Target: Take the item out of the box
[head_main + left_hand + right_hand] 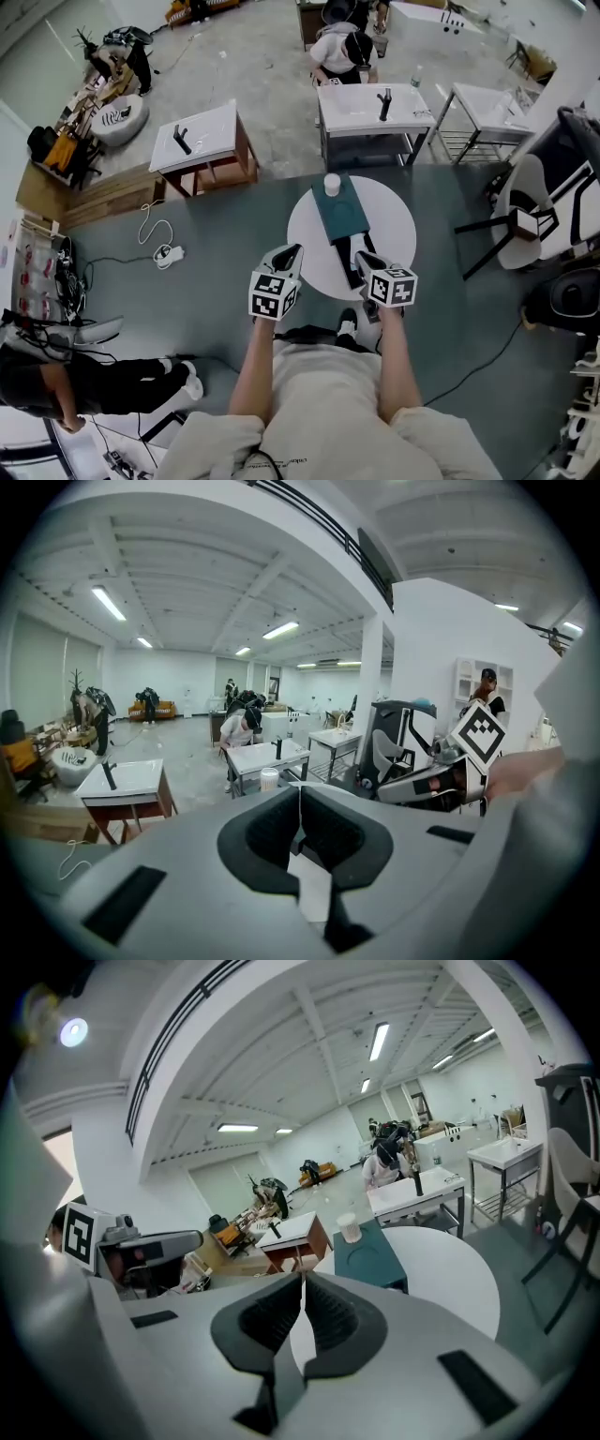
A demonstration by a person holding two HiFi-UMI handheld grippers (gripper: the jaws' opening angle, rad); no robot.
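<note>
A flat dark teal box (pixel 339 211) lies on the round white table (pixel 389 234), and a small white ribbed cup (pixel 332 185) stands at its far end. Both grippers hover over the table's near edge, short of the box. My left gripper (pixel 293 251) is shut with nothing in it, and so is my right gripper (pixel 361 255). The right gripper view shows the shut jaws (pixel 302 1283) pointing towards the box (pixel 367 1255) and cup (pixel 349 1229). In the left gripper view the closed tips (pixel 300 794) aim past the cup (pixel 270 779).
Beyond the round table stands a white-topped table (pixel 370 108) with a person (pixel 339 52) bent over behind it. Another white-topped table (pixel 199 139) is at the left. A chair (pixel 530 206) is at the right, cables (pixel 159 248) lie on the floor, and a person (pixel 56 375) sits low left.
</note>
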